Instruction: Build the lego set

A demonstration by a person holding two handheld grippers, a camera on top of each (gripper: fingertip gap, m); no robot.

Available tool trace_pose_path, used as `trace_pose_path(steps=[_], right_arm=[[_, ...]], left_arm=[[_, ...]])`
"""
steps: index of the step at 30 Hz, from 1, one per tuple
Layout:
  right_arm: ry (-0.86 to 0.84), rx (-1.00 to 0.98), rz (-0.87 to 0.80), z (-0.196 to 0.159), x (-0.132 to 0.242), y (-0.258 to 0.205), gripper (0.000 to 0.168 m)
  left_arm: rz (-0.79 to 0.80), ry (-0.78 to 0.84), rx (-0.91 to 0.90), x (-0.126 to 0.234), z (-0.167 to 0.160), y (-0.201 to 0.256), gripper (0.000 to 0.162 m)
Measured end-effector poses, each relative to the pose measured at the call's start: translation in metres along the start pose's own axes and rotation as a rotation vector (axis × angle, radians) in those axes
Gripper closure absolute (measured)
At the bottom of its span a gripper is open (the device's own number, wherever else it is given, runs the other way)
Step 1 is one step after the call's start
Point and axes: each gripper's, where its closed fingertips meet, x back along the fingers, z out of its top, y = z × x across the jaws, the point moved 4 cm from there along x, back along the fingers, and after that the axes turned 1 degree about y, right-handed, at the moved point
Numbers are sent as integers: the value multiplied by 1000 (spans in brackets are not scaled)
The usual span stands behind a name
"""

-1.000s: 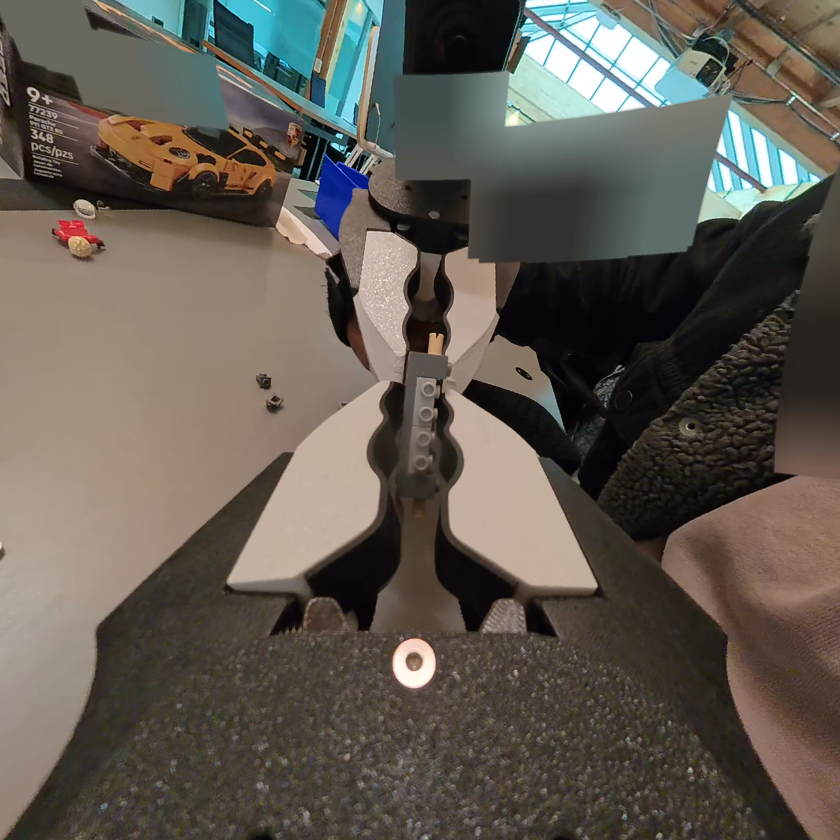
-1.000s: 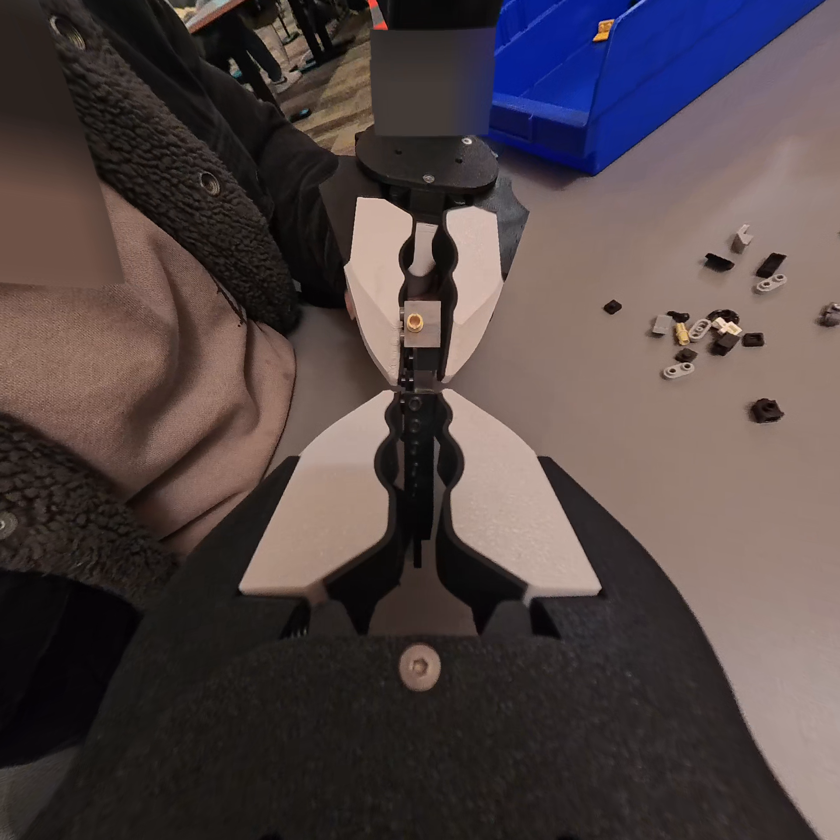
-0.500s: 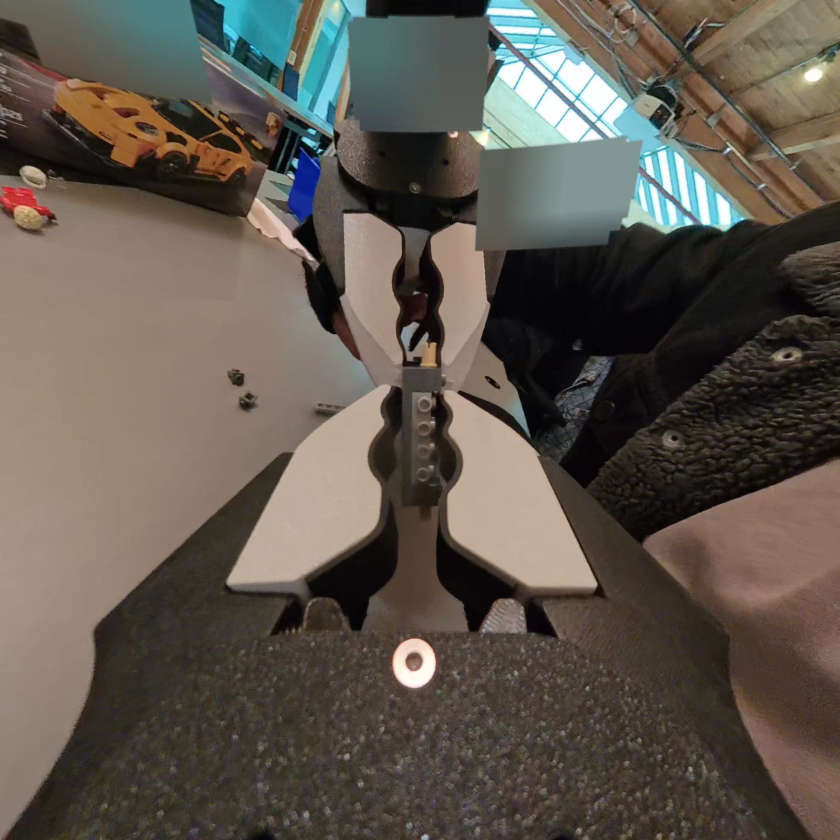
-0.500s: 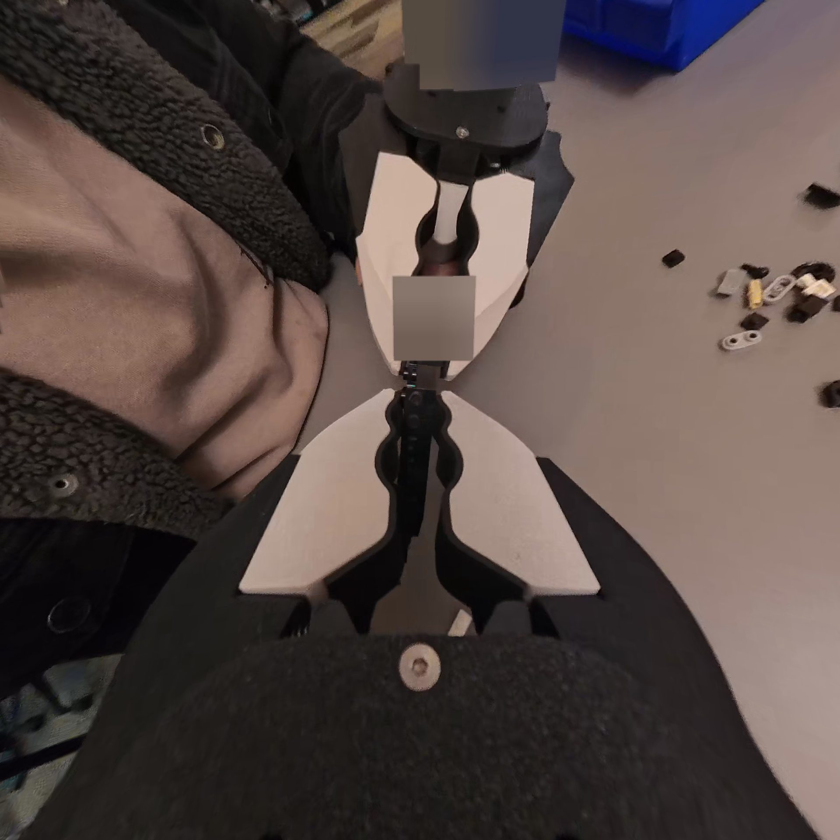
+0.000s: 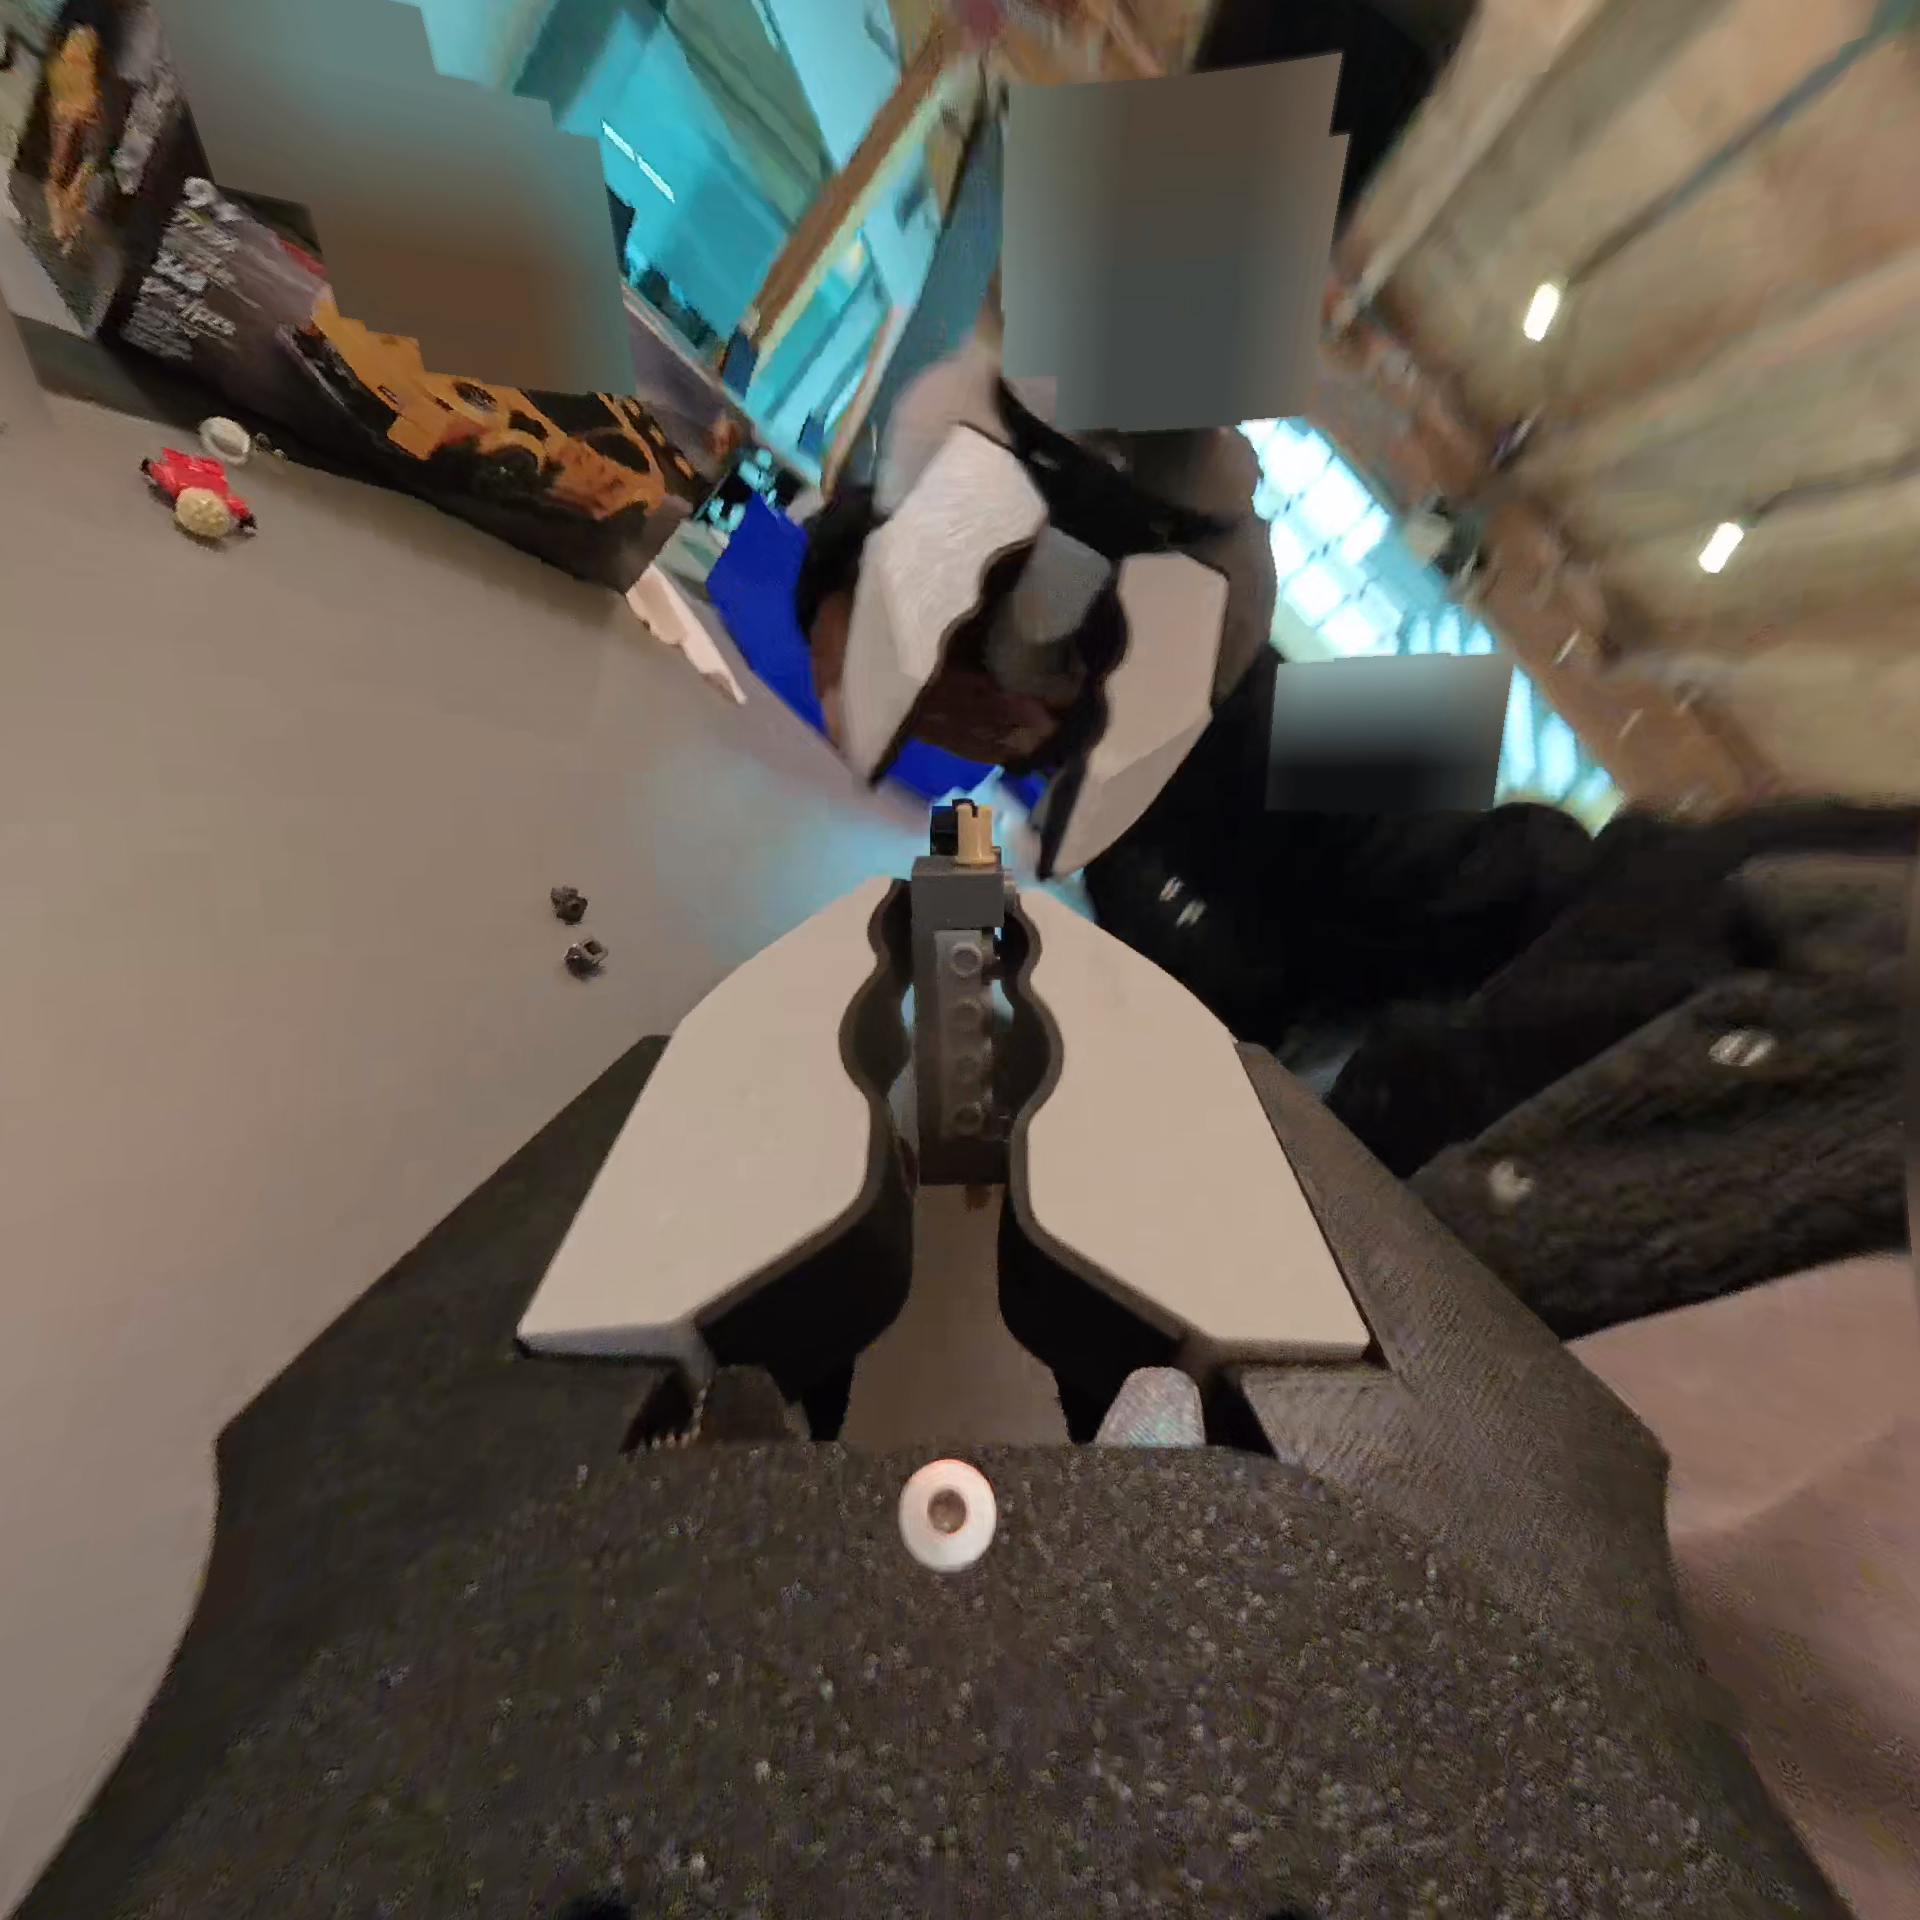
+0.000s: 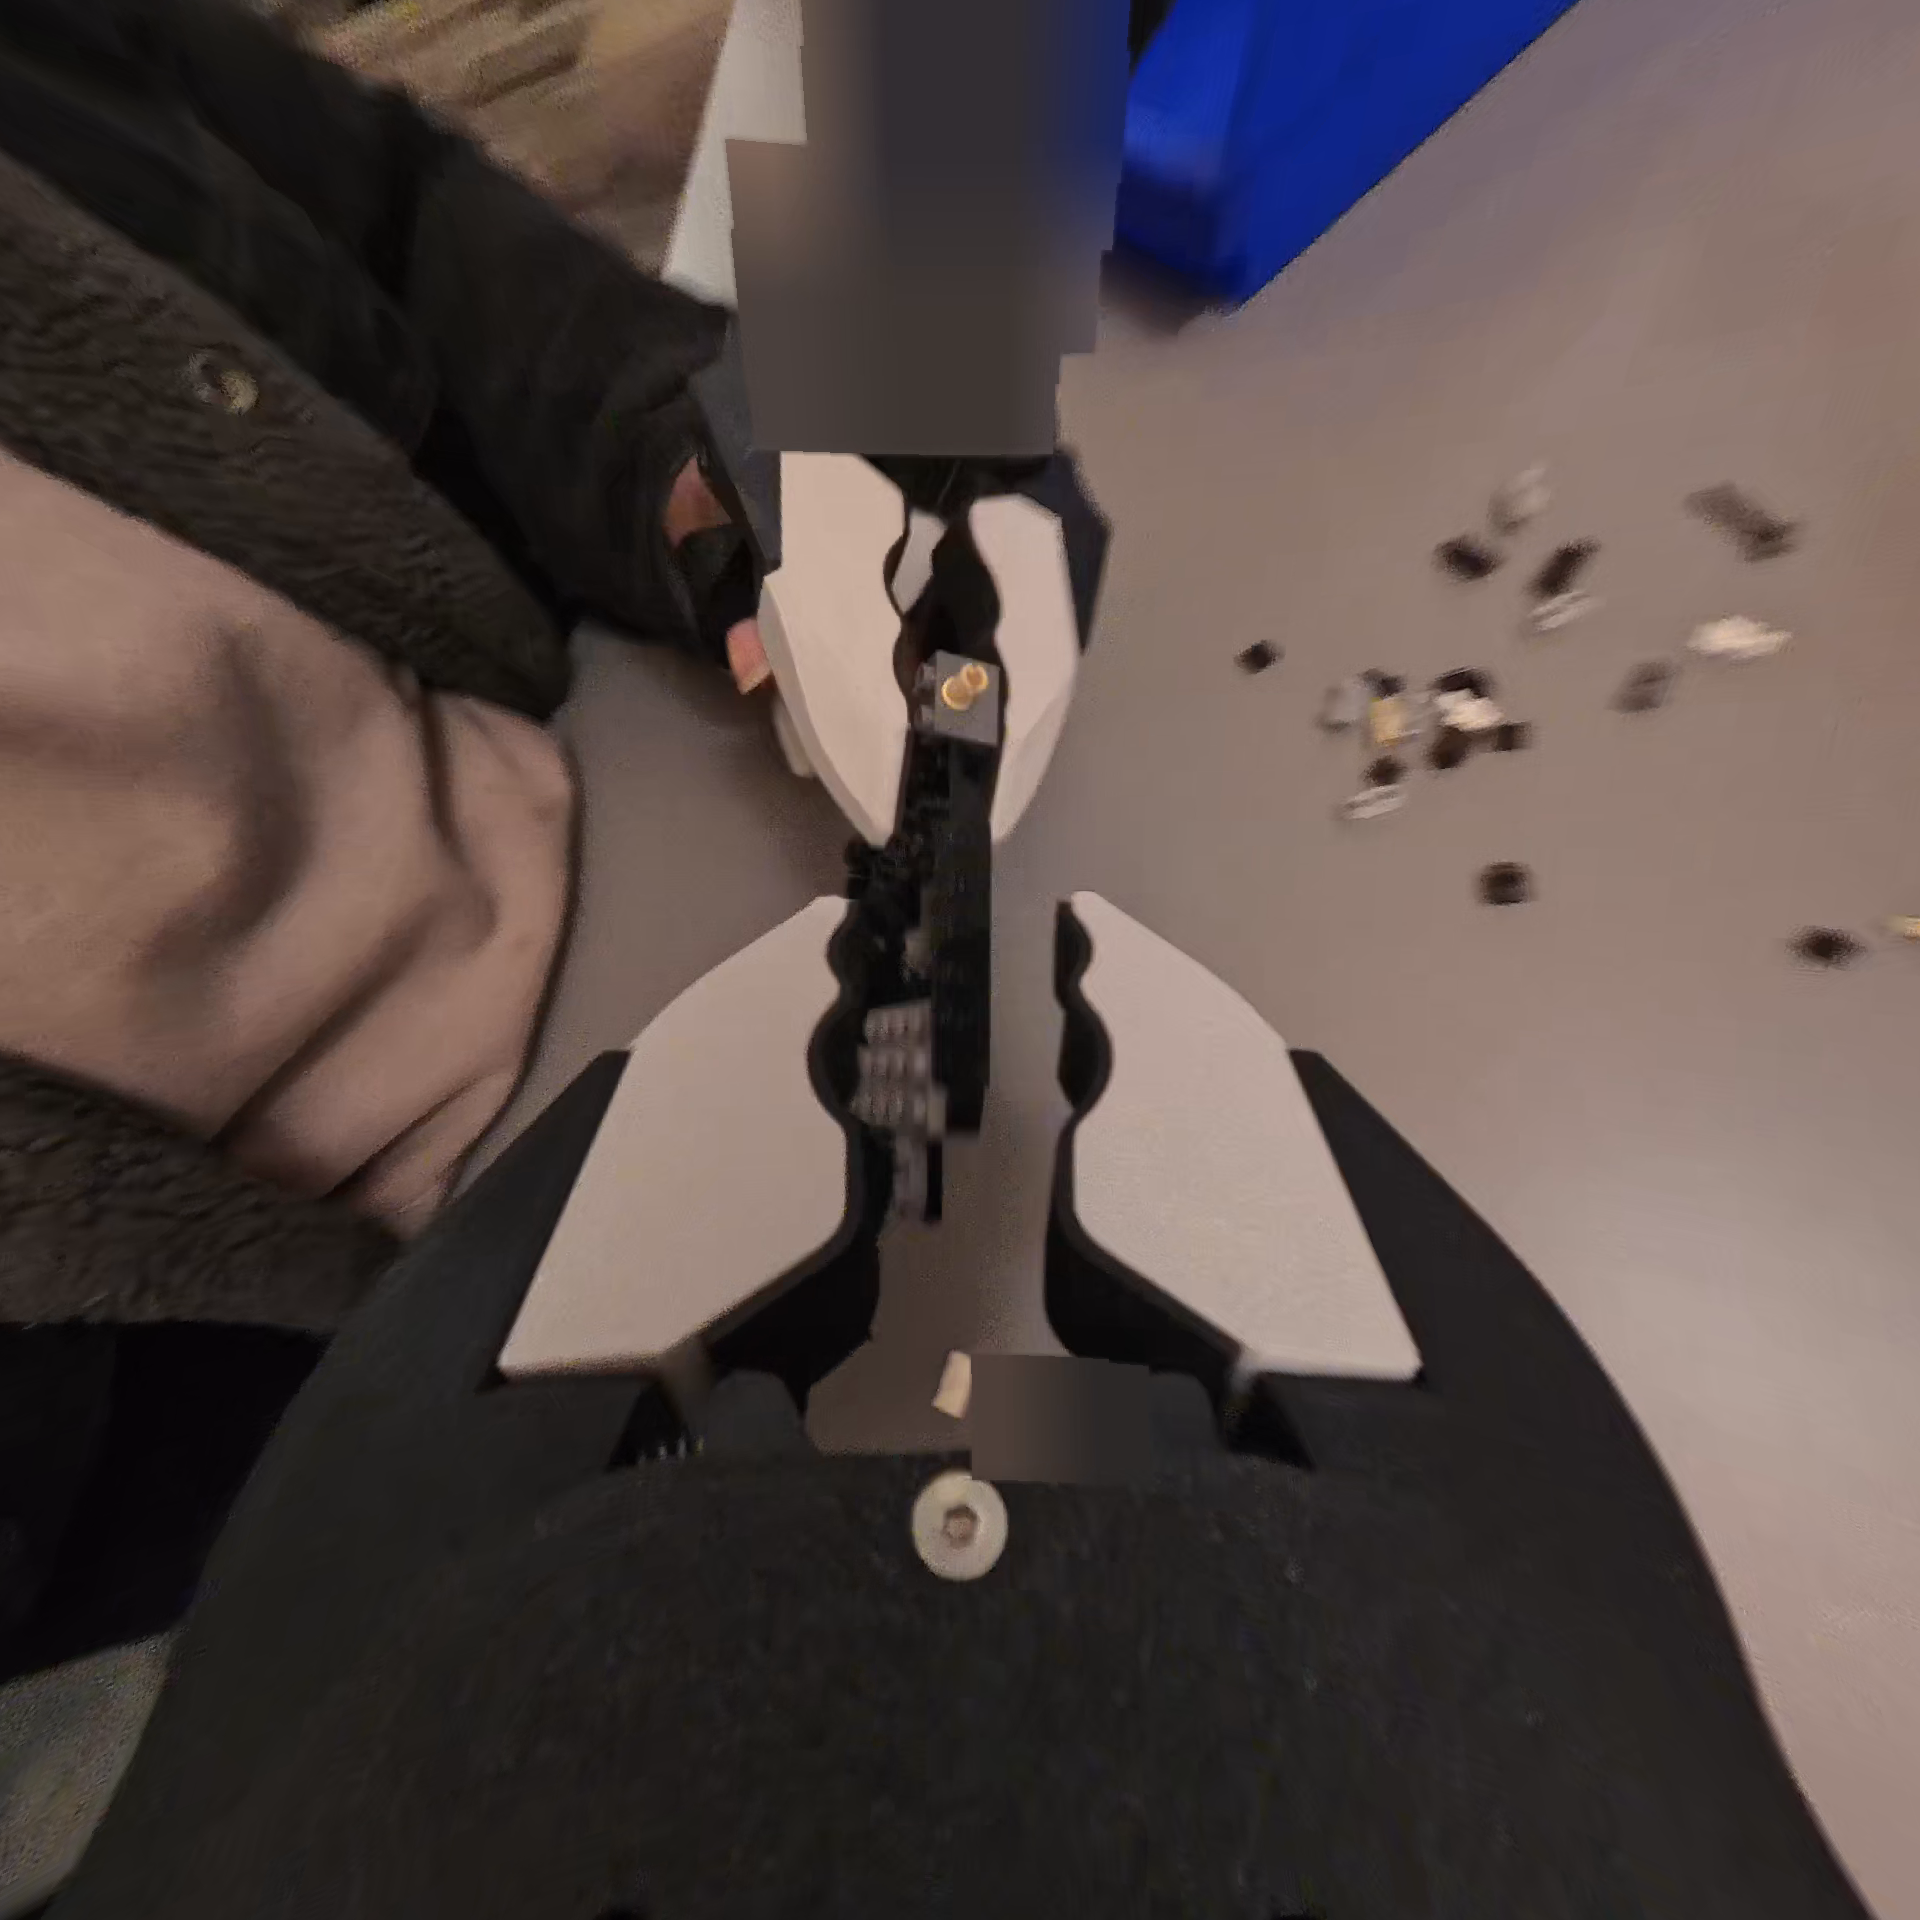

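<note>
Grey table [image 6: 1558, 1143] under both claws, blurry. Lego box [image 5: 468, 436] with yellow car at far left edge, blue bin [image 6: 1299, 135] at far side. Left gripper [image 5: 958, 894] squeezed tight on grey lego build [image 5: 961, 1039], tan peg [image 5: 974, 831] sticking out front. Right gripper [image 6: 951, 914] wide apart, black part of build between fingers, touching left finger only. Small loose pieces [image 6: 1455, 717] scattered on table at right

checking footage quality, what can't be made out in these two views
- Right wrist view: loose pieces on the table, motion-blurred, shapes unclear.
- Right wrist view: black assembly, dark and blurred, so the right gripper's contact is unclear.
- Left wrist view: box, partly masked.
</note>
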Motion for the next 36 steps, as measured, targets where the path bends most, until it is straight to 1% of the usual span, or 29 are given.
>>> trace_pose_path(steps=[1,3,5,6,8,10,11,12,14,16,19,20,22,24,26,28,29,31,33,34,36], right_arm=[[53,16,-86,3,12,4,128],[149,68,-290,1,31,3,126],[179,118,-495,-14,33,-4,125],[213,98,-566,-23,28,-8,125],[313,-49,-639,-41,13,-15,123],[455,-244,-613,-52,-6,-21,121],[534,-342,-568,-53,-16,-23,118],[628,-425,-503,-50,-22,-25,118],[807,-524,-346,-36,-22,-28,121],[898,-626,-258,-31,-15,-20,126],[943,-693,-147,-27,-8,-12,146],[929,-674,-127,-25,-6,-11,153],[856,-640,-70,-23,-3,-11,154],[762,-586,16,-22,6,-12,155],[596,-533,86,-24,15,-12,155],[394,-488,155,-28,21,-15,155],[293,-477,179,-30,21,-16,155],[133,-453,213,-31,15,-18,155],[37,-436,259,-27,7,-21,155],[11,-431,268,-25,2,-22,155],[15,-418,281,-21,-4,-20,155]], left_arm=[[-11,49,83,4,4,-5,146],[-25,126,257,10,9,-15,147],[-17,172,369,13,9,-24,146],[-7,188,400,13,9,-28,146],[8,230,435,14,10,-31,146],[11,276,447,14,13,-32,146],[1,298,451,14,14,-30,146],[-7,308,449,13,15,-28,146],[-7,298,414,9,14,-23,146],[-41,326,406,8,15,-16,146],[-58,293,369,2,9,-6,146],[-59,284,358,1,8,-4,147],[-71,262,323,1,8,0,145],[-105,186,246,-2,8,10,142],[-136,43,166,-6,3,19,133],[-119,-112,87,-10,-4,21,125],[-102,-183,41,-12,-7,20,124],[-81,-338,-32,-18,-17,20,127],[-70,-454,-49,-24,-27,18,135],[-76,-483,-35,-26,-30,17,145],[-95,-486,26,-28,-35,17,148]])
